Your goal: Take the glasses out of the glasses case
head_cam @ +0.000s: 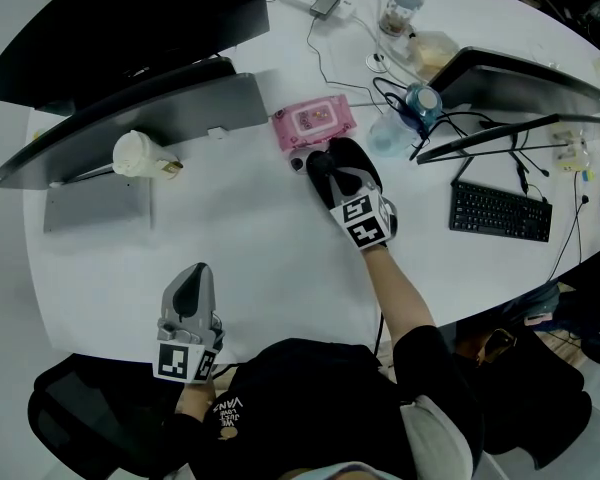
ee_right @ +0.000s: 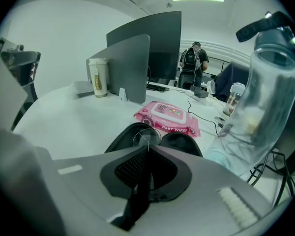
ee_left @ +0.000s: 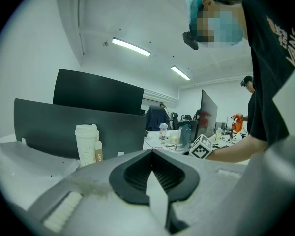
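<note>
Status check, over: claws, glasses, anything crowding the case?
Left claw shut, empty, well clear. Right claw shut on the glasses, at the open glasses case. Wipes pack just beyond, clear bottle at right; neither blocking.

Pink wipes pack (head_cam: 314, 120), black glasses case (ee_right: 185, 142), clear-lensed glasses (ee_right: 143, 139), white table (head_cam: 240, 233).
</note>
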